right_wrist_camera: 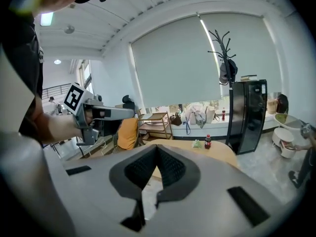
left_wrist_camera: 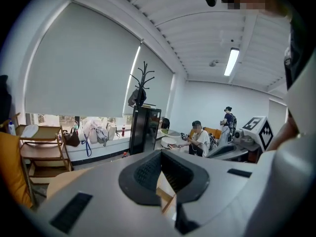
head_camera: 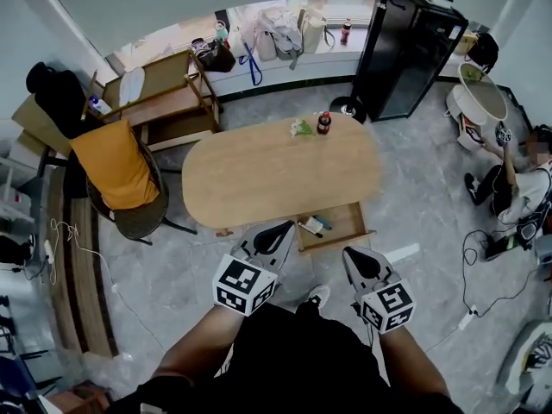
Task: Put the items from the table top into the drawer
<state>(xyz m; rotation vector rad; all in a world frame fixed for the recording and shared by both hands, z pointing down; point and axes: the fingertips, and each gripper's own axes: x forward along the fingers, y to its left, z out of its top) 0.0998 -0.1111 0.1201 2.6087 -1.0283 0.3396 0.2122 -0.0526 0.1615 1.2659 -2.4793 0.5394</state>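
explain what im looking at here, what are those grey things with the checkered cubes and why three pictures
No robot here: a person holds a two-jaw tool in each hand. The left gripper and the right gripper each carry a cube with square markers, part of the tool. The head view comes from a camera on the person's head, looking steeply down. The other two views come from cameras riding on each gripper, looking along its jaws. Both pairs of jaws are shut, with nothing between them. Below is an oval wooden table. At its far edge stand a small dark bottle and a green and white item. Its drawer is pulled open, with a couple of small things inside.
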